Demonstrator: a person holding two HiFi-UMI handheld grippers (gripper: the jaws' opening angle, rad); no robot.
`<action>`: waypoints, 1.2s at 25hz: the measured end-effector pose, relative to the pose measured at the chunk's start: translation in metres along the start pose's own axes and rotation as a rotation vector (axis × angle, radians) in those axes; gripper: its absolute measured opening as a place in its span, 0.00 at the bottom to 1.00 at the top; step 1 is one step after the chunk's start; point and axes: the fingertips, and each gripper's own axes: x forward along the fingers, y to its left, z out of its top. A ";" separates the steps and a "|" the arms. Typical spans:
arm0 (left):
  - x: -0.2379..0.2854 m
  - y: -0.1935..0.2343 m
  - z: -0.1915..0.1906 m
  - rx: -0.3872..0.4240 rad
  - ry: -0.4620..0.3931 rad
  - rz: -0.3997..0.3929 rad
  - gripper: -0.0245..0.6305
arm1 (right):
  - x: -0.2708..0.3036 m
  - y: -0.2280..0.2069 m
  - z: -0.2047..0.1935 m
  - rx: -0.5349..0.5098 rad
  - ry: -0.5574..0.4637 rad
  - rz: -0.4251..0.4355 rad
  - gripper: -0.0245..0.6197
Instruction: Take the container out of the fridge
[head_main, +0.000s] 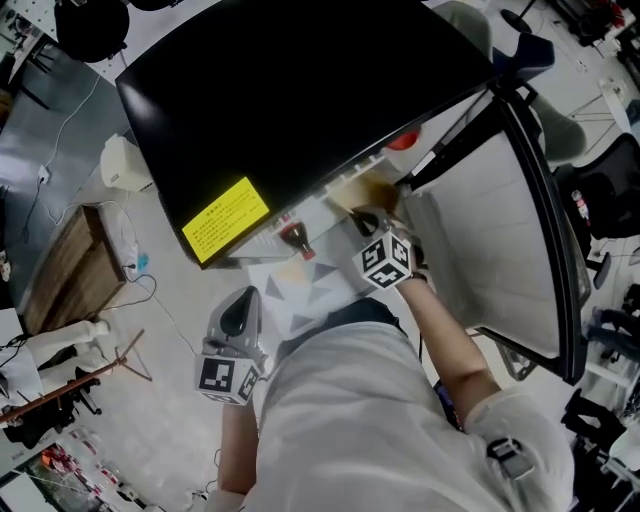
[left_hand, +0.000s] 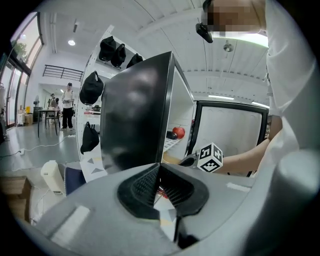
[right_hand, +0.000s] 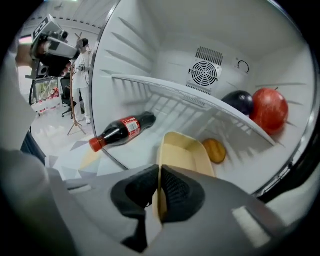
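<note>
The right gripper (right_hand: 159, 172) pinches the near left wall of the beige container (right_hand: 187, 155), pads pressed on either side of its rim. The container sits on the fridge (right_hand: 150, 65) floor at lower centre. At its left lies a bottle (right_hand: 122, 131), its red label unreadable. The left gripper's (left_hand: 159, 175) pads meet, empty. The writing on the yellow sticker (head_main: 226, 220) is too small to read.

Bottle (right_hand: 122, 131) lies left of container (right_hand: 186, 156) inside fridge (right_hand: 165, 45)
</note>
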 end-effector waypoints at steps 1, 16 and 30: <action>0.000 0.000 -0.001 0.003 -0.001 -0.012 0.05 | -0.004 0.003 0.001 0.009 -0.002 0.000 0.07; 0.012 -0.020 0.000 0.026 -0.033 -0.245 0.05 | -0.095 0.035 0.029 0.335 -0.114 -0.003 0.07; 0.011 -0.047 0.010 0.052 -0.083 -0.411 0.05 | -0.190 0.046 0.050 0.529 -0.307 -0.129 0.07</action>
